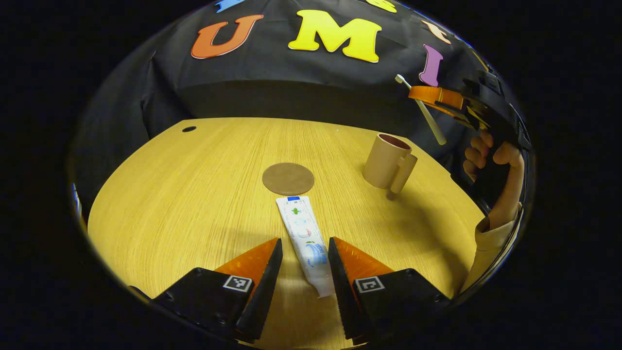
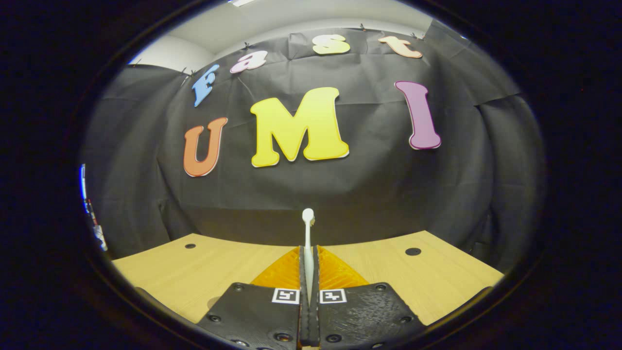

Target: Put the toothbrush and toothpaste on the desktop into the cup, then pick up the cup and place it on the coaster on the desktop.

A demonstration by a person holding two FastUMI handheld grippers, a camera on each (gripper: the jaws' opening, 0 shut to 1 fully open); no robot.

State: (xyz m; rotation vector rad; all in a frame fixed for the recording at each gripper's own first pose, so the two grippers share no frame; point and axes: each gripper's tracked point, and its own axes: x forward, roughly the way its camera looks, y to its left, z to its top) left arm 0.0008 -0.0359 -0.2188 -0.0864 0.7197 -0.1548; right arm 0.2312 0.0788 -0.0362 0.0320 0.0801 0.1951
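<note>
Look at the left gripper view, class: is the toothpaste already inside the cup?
No: the toothpaste lies flat on the desktop between the left tool's open fingers, apart from the cup.

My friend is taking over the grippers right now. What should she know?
Right gripper: shut on the toothbrush, held up in the air beside and above the cup.
Left gripper: open, low over the desk, one finger on each side of the toothpaste, which lies flat.
The cup stands upright on the desk, off to the side of the round coaster. Nothing sits on the coaster.
Done: toothbrush picked up.
Left: drop the toothbrush in the cup, grab the toothpaste and put it in too, then move the cup onto the coaster.
</note>
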